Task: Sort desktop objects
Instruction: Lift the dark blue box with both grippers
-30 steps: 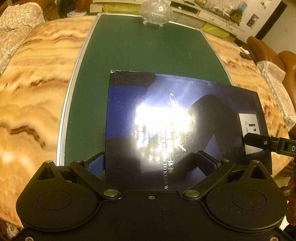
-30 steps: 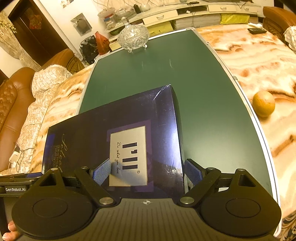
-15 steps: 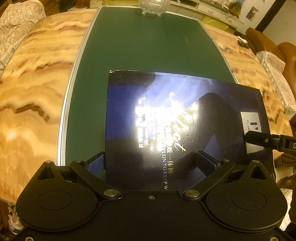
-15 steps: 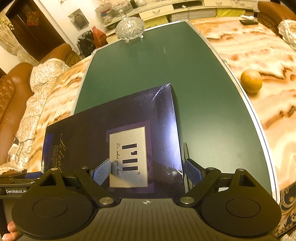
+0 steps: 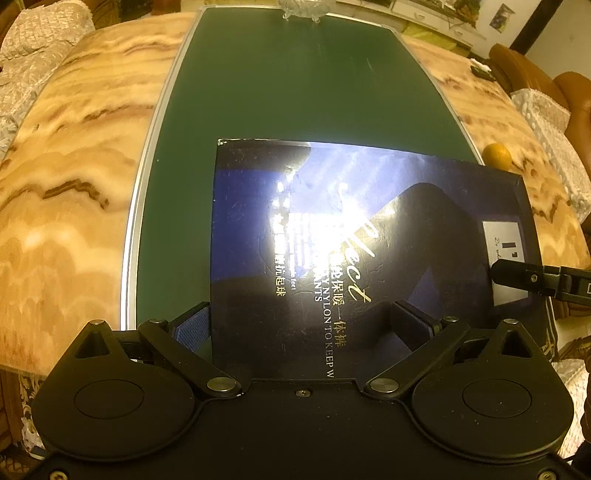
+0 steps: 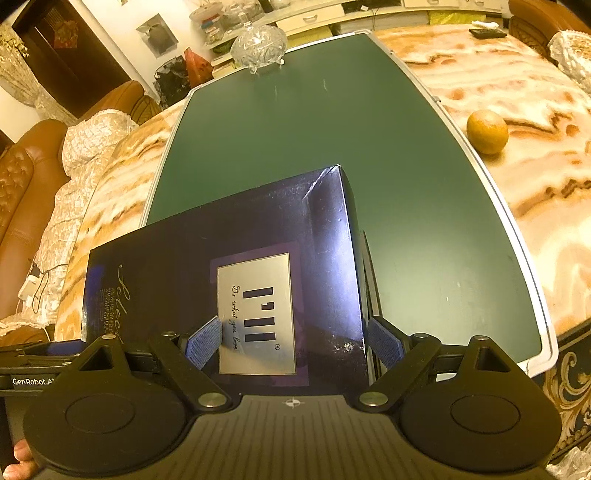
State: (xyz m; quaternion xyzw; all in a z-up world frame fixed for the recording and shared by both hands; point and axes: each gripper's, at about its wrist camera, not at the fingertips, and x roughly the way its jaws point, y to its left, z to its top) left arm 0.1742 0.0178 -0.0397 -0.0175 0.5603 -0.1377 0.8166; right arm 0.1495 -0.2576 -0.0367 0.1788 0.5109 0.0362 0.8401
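A flat dark blue box (image 5: pixel 369 236) with gold lettering and a silver label (image 6: pixel 255 314) is held above the green board (image 5: pixel 288 85). My left gripper (image 5: pixel 303 321) is shut on the box's left end, one finger above and one below. My right gripper (image 6: pixel 295 343) is shut on its right end over the label; its finger also shows in the left wrist view (image 5: pixel 524 275). An orange (image 6: pixel 487 131) lies on the marble table right of the board. A cut-glass lidded bowl (image 6: pixel 260 46) stands at the board's far edge.
The marble table (image 5: pixel 74 155) surrounds the green board, which has a metal rim (image 6: pixel 491 192). Brown leather sofas with lace covers (image 6: pixel 37 177) stand at the left. A remote (image 6: pixel 487 33) lies at the far right. Shelves with clutter line the back wall.
Both grippers have lifted the box and drawn it back toward the near edge; the board and the glass bowl look farther away, and the orange has come into the left wrist view.
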